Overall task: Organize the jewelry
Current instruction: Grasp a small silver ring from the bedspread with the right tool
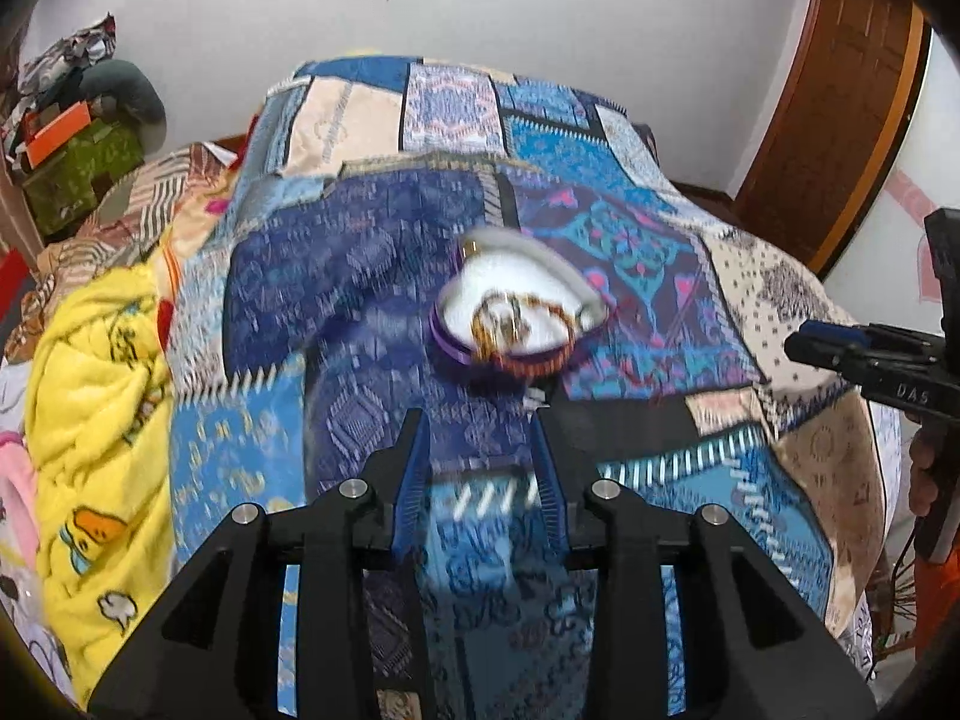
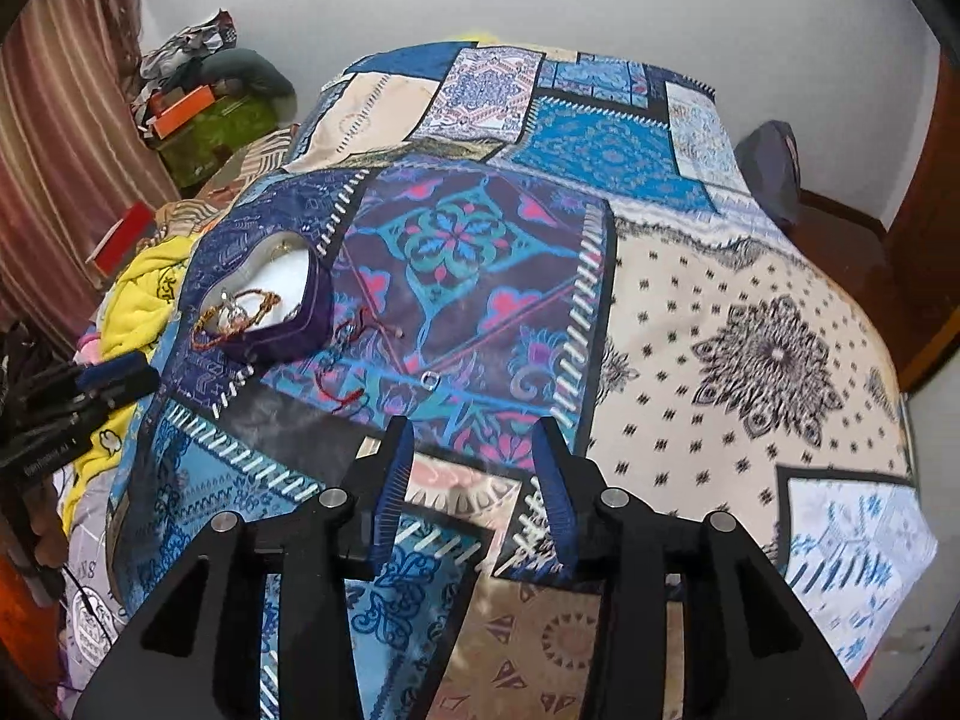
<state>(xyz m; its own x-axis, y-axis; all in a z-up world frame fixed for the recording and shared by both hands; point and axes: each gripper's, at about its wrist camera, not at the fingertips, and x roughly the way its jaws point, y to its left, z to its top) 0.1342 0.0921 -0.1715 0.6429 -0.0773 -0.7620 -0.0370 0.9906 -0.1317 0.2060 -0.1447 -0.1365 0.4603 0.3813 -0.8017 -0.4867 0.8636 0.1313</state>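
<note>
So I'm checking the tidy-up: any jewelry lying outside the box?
Yes. A red cord bracelet and a small silver ring lie loose on the bedspread, right of the heart-shaped box.

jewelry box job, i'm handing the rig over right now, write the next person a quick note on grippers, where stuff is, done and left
Left gripper: open, empty, just short of the box.
Right gripper: open, empty, over the bedspread.
The purple heart-shaped jewelry box sits open on the bed.
Done: a beaded bracelet and a silvery piece are inside the box.
Left: a red thread bracelet and a small silver ring lie loose on the bedspread beside the box. Put both inside.
</note>
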